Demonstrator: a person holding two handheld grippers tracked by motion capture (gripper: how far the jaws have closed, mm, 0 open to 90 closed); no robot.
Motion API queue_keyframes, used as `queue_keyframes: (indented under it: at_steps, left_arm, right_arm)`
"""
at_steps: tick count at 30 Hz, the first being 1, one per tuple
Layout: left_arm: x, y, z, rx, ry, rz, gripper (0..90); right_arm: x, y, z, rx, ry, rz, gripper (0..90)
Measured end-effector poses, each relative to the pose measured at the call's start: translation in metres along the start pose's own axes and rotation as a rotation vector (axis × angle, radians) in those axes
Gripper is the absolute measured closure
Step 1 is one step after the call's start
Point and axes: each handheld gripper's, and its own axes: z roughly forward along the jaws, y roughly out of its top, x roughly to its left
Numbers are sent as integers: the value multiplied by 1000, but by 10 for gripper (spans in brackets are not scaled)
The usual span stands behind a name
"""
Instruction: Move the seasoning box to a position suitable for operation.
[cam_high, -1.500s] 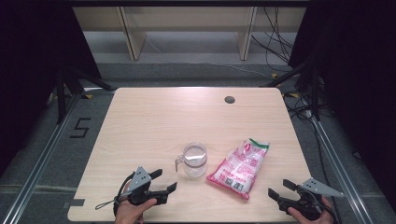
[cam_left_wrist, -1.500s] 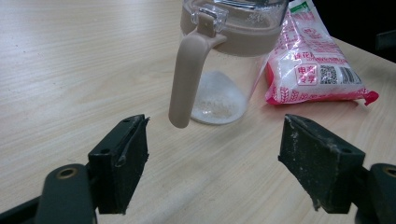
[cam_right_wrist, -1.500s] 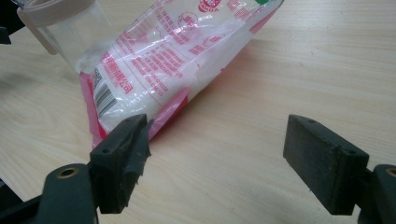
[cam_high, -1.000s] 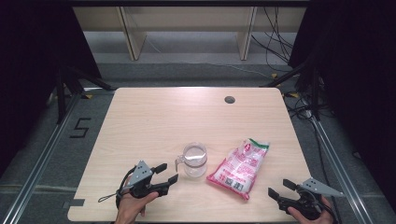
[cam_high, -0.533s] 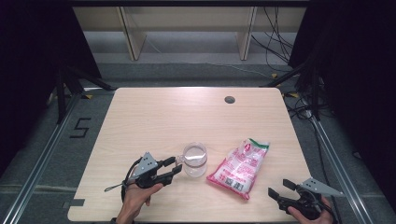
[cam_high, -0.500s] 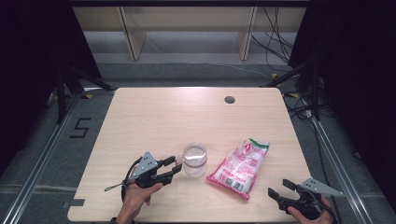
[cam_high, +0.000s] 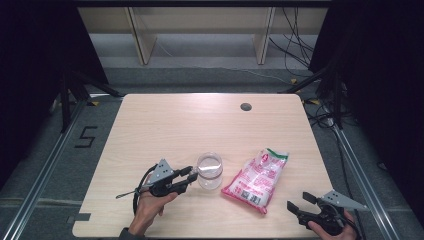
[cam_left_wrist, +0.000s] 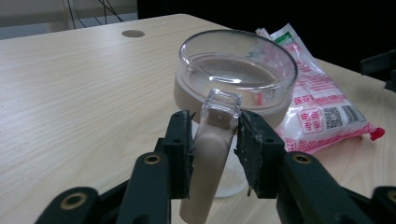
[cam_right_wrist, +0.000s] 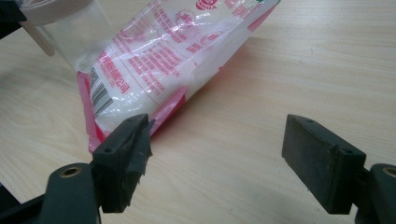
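A clear plastic mug (cam_high: 209, 170) stands near the table's front, left of a pink and white food bag (cam_high: 256, 180). My left gripper (cam_high: 191, 175) reaches the mug from the left. In the left gripper view the jaws have just been closing, and both pads press the mug's (cam_left_wrist: 238, 70) clear handle (cam_left_wrist: 217, 126) between them; the bag (cam_left_wrist: 322, 107) lies behind. My right gripper (cam_high: 298, 201) rests at the front right corner, open and holding nothing. In the right gripper view (cam_right_wrist: 219, 154) its jaws stand wide apart, short of the bag's (cam_right_wrist: 154, 60) near end.
The light wooden table (cam_high: 175, 125) has a round cable hole (cam_high: 245, 106) at its far right. Dark floor and metal rails surround it, with a shelf unit beyond the far edge. A cable trails left from the left gripper.
My left gripper slid right to the mug and its jaws narrowed around the handle. The right gripper, the mug and the bag kept their places.
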Motion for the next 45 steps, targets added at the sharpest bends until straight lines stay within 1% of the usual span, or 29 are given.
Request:
queue_keyframes:
  at_steps: [2, 3, 4, 9, 10, 11, 13, 15, 16, 17, 18, 21, 23, 25, 26, 27, 28, 29, 30, 32, 33, 34, 35, 37, 40, 41, 42, 43, 45]
  left_arm:
    - [-5, 0, 2, 3, 17, 11, 674]
    - [-6, 0, 4, -5, 9, 12, 691]
    - [-9, 0, 7, -5, 22, 28, 709]
    - [-7, 4, 10, 13, 49, 64, 716]
    - [-6, 4, 12, 9, 48, 58, 718]
    - [-5, 5, 12, 14, 55, 71, 717]
    - [-3, 5, 12, 14, 62, 68, 716]
    - [0, 4, 12, 10, 57, 55, 712]
    - [3, 5, 11, 10, 55, 78, 708]
    - [5, 5, 11, 13, 65, 77, 701]
    - [6, 5, 12, 7, 71, 62, 690]
    - [8, 5, 13, 10, 95, 88, 673]
    - [11, 6, 13, 13, 93, 97, 671]
    - [11, 5, 14, 25, 111, 108, 664]
    - [11, 5, 15, 43, 131, 140, 659]
    - [11, 4, 16, 63, 152, 146, 661]
    - [12, 3, 17, 87, 176, 160, 704]
    - [15, -1, 20, 76, 158, 106, 721]
    - [17, -2, 20, 73, 152, 98, 722]
    - [17, -2, 20, 70, 159, 92, 722]
    - [19, 0, 20, 82, 187, 104, 726]
    - [19, 0, 20, 82, 187, 104, 728]
    - [21, 0, 22, 84, 213, 100, 733]
    - [23, -1, 23, 73, 217, 96, 737]
    - [26, -1, 24, 72, 217, 88, 744]
    - [26, 0, 23, 78, 224, 104, 744]
    - [26, 0, 23, 77, 224, 103, 745]
    - [26, 0, 24, 78, 222, 107, 745]
    - [28, 0, 25, 73, 218, 110, 746]
  right_arm:
    - [1, 0, 0, 5, -1, 9, 246]
    - [-1, 0, 0, -2, -4, -13, 246]
    - [-3, 1, 0, -11, -7, -47, 247]
    - [-4, 1, 0, -21, -6, -39, 248]
    - [-3, 1, -1, -14, -7, -23, 248]
    - [-3, 0, -1, -11, -4, -15, 248]
    - [-3, 0, 0, -14, 6, -14, 248]
    - [-4, 1, 0, -17, 2, -27, 248]
    - [-4, 0, 0, -17, 1, -28, 248]
    - [-4, 0, 0, -17, 2, -28, 248]
    - [-4, 1, 0, -17, -5, -30, 248]
    - [-5, 0, 1, -22, -4, -44, 248]
    - [-3, 0, 0, -13, 1, 0, 248]
    - [-6, 0, -1, -20, -3, -26, 248]
    - [-4, -1, -2, -1, 7, 19, 248]
    - [-8, -1, -1, -23, 4, -13, 248]
    - [-9, -1, -3, -16, 1, -15, 248]
    - [-10, -1, -3, -25, -1, -25, 248]
    - [-9, -1, -3, -18, 1, -9, 248]
    - [-9, -1, -3, -24, 5, -15, 248]
    - [-8, -1, -2, -14, 14, -6, 248]
    - [-8, -1, -2, -14, 14, -6, 248]
    - [-8, -1, -2, -8, 15, 0, 248]
    - [-8, -1, -1, -22, 21, 5, 248]
    - [-10, 0, -1, -31, 0, -17, 248]
    - [-10, 0, -1, -36, -2, -25, 248]
    - [-6, -1, -1, -17, 12, 25, 248]
    - [-6, -1, 0, -21, 19, 30, 248]
    - [-9, 0, -1, -20, 4, -26, 248]
